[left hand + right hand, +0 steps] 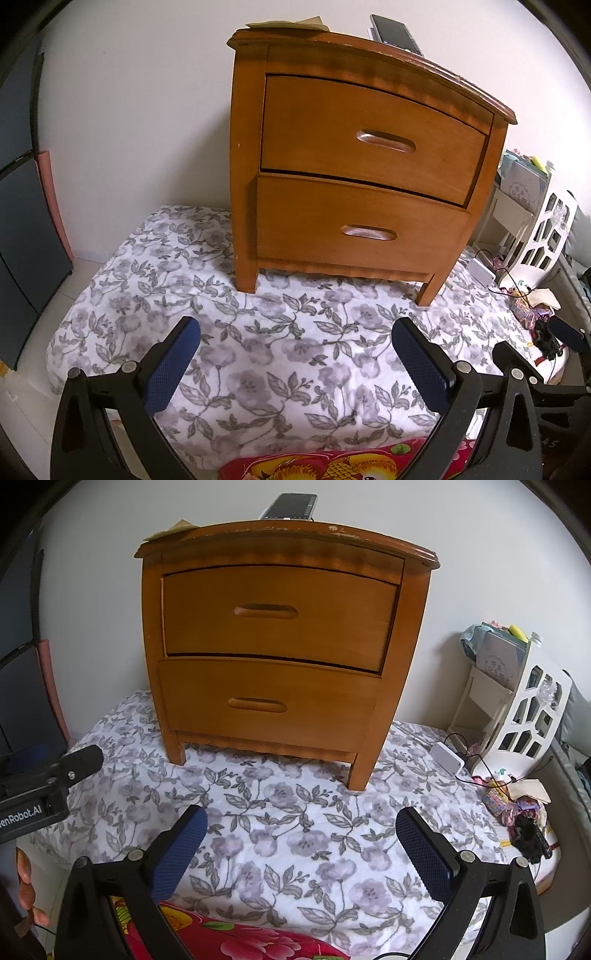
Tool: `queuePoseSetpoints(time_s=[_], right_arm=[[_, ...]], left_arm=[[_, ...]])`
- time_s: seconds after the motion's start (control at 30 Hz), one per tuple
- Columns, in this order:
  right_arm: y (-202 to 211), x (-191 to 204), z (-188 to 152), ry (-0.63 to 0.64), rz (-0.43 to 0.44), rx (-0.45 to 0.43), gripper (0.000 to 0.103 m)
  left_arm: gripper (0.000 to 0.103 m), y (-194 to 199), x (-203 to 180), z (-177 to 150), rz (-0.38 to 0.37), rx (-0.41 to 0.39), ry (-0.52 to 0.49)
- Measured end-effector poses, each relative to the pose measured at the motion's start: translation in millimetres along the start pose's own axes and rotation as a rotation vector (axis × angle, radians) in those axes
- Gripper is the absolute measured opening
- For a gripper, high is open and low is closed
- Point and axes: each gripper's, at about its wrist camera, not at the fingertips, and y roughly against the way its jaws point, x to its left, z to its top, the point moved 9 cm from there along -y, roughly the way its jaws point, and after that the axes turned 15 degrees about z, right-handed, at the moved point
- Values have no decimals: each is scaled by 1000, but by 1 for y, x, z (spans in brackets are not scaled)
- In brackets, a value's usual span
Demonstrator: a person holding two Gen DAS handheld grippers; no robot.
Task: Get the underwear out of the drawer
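Underwear is nowhere in view; presumably it lies inside one of the two shut drawers of the honey-brown wooden nightstand (273,638), which stands on four short legs on a white quilt printed with grey flowers and leaves (295,834), towards its far edge by the wall. The upper drawer with a carved oval finger recess (275,614) sits flush in its frame, while the lower drawer with a matching recess (267,701) appears to stand slightly proud of it. Which drawer holds the clothing cannot be told.

The left gripper (295,360) hovers above the quilt's near half, its blue-padded fingers spread wide and holding nothing. The right gripper (301,847) is just beside it, equally wide and empty; both point at the drawer fronts, probably so either can reach a recess. A dark remote control (291,506) and some tan paper (170,531) rest on the nightstand's top near its back edge. A white lattice-sided shelf unit (517,709) stands off the quilt's right edge, with a small white box and black cable (447,758) near its foot. A red floral cloth (236,941) lies at the near edge.

Opening a drawer looks like the first step, not yet begun.
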Motion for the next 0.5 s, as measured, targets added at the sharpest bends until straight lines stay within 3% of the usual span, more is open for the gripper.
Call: queuePoseSetpoints(time_s=[0.33, 0.5], right_arm=[[-11, -1, -1, 11, -8, 40, 103], [-12, -2, 17, 51, -16, 26, 103]], left_arm=[[103, -8, 0, -2, 24, -15, -34], [103, -18, 10, 3, 63, -15, -16]])
